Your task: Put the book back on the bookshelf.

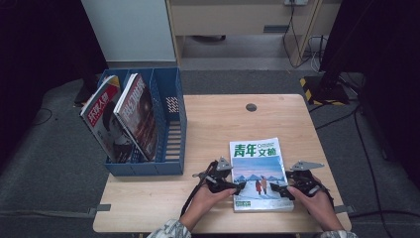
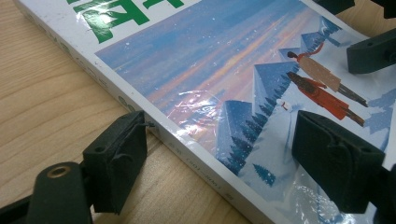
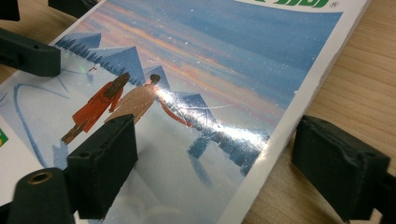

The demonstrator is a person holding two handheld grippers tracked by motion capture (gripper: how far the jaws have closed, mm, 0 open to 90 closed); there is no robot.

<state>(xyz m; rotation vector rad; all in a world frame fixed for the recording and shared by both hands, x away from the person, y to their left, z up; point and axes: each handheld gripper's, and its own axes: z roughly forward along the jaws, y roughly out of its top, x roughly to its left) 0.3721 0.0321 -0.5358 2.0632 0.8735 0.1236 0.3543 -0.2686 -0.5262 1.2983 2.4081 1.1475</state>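
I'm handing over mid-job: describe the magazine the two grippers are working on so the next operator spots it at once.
On the wooden table, right of the blue file rack, one magazine lies flat near the front edge, between the left gripper and the right gripper. Unlike the two magazines standing in the rack, it shows green title characters above a snowy scene with two walking figures.

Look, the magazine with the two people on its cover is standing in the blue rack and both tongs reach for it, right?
Not quite. That magazine lies flat on the wooden table, as the high view shows; the blue rack holds two other magazines. Both tongs, left and right, do reach for its edges.
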